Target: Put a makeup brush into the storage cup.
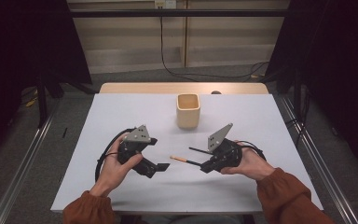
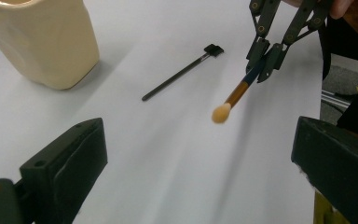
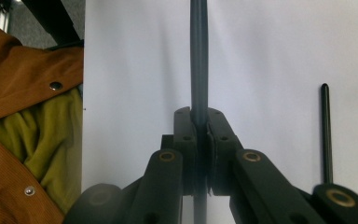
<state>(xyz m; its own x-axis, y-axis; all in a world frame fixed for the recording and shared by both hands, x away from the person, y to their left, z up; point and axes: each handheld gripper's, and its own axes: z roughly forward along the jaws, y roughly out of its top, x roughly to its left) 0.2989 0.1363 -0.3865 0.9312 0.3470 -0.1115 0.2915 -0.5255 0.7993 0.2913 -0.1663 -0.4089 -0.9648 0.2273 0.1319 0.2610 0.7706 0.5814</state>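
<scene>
My right gripper point(image 1: 202, 164) point(image 3: 199, 123) is shut on the dark handle of a makeup brush point(image 1: 179, 159) point(image 3: 199, 56). The brush point(image 2: 235, 95) has an orange ferrule and a pale round tip, and it points from the right gripper point(image 2: 263, 65) toward my left one, just above the table. A second, all-black brush point(image 1: 199, 150) point(image 2: 179, 74) point(image 3: 325, 130) lies flat on the white table point(image 1: 121, 112) beside it. A beige cup point(image 1: 188, 110) point(image 2: 46, 42) stands upright behind them. My left gripper point(image 1: 157, 154) point(image 2: 200, 172) is open with nothing between its jaws, facing the held brush.
The white table top ends in a wooden strip point(image 1: 135, 87) at the back. Metal rails point(image 1: 317, 154) run along both sides on the floor. The person's rust-coloured sleeve point(image 3: 23, 74) and a yellow-green garment point(image 3: 51, 135) are close on the near side.
</scene>
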